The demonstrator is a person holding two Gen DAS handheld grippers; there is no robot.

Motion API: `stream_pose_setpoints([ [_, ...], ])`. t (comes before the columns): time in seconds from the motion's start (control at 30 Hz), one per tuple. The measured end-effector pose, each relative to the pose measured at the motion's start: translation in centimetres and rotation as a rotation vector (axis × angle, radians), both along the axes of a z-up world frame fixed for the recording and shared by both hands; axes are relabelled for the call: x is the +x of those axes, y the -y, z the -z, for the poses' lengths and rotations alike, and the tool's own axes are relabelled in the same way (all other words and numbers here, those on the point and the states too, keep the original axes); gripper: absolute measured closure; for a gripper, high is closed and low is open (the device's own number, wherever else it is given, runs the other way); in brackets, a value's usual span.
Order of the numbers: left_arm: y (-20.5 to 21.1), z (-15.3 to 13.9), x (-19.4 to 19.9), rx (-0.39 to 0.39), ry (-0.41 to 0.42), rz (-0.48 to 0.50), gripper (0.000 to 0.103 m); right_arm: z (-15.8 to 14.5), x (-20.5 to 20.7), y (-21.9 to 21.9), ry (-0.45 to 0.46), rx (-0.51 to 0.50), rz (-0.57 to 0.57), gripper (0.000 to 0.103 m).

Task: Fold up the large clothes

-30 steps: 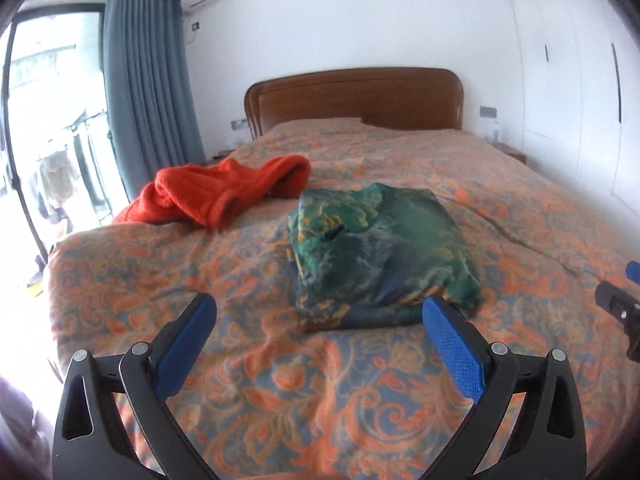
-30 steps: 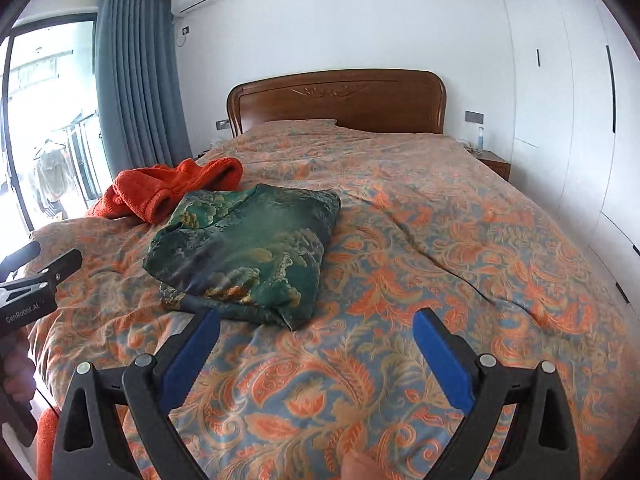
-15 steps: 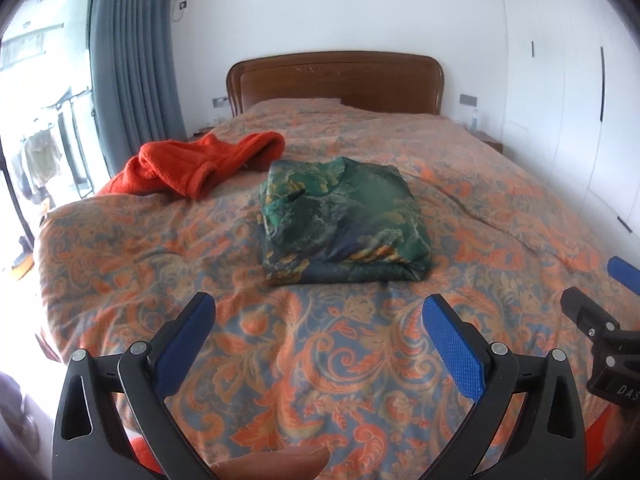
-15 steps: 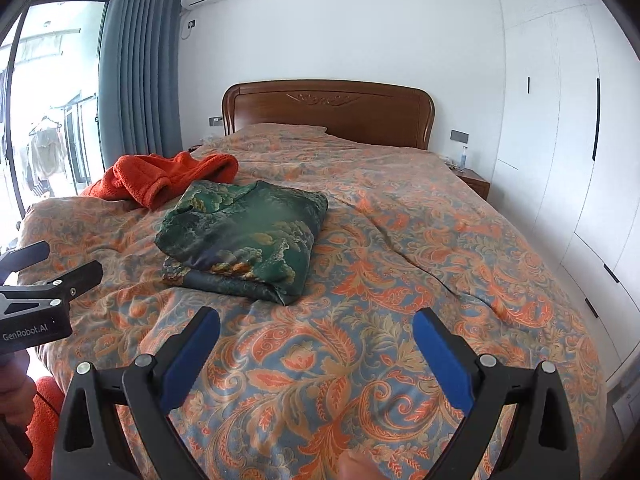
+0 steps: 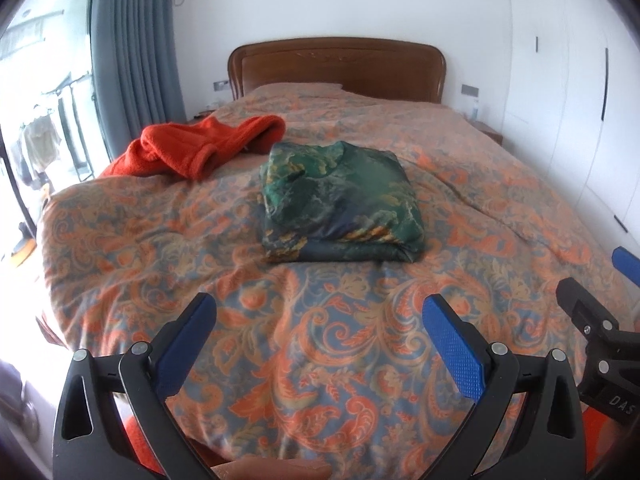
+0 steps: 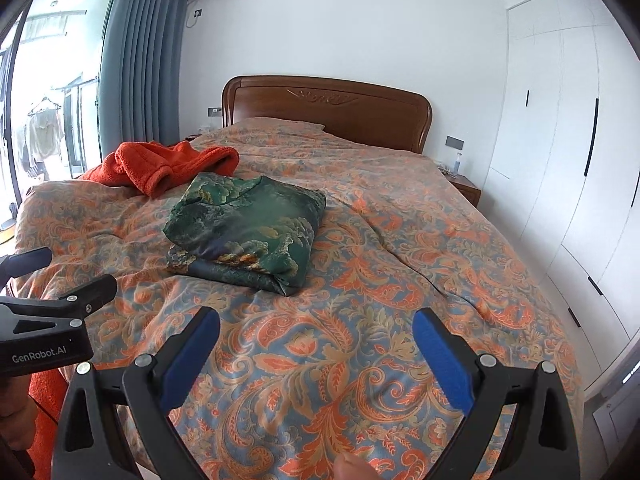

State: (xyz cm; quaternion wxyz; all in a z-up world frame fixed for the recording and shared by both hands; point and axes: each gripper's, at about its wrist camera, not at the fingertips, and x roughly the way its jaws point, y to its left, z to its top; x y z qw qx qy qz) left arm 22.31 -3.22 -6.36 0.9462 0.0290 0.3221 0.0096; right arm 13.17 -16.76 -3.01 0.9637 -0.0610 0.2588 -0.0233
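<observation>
- We see left gripper and right gripper jaws spread wide, holding nothing
- Green garment folded on bed, orange garment crumpled beside it

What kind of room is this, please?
Most likely a home bedroom: a large bed with a paisley quilt and a wooden headboard, white built-in wardrobes along one wall, and clothes lying on the bed, a folded green garment among them.

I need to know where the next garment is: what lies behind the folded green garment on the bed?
Behind the folded green garment lies a crumpled orange fleece garment on the patterned bedspread. Whether they touch cannot be told; the green bundle hides that edge.
</observation>
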Motion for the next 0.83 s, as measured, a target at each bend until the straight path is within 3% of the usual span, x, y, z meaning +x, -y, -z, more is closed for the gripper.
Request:
stream_pose_setpoints([
  [0.83,0.6,0.26,-0.57,0.05,0.032,0.002,0.0,0.46,0.86,0.92,-0.036,0.015,0.033,0.004],
])
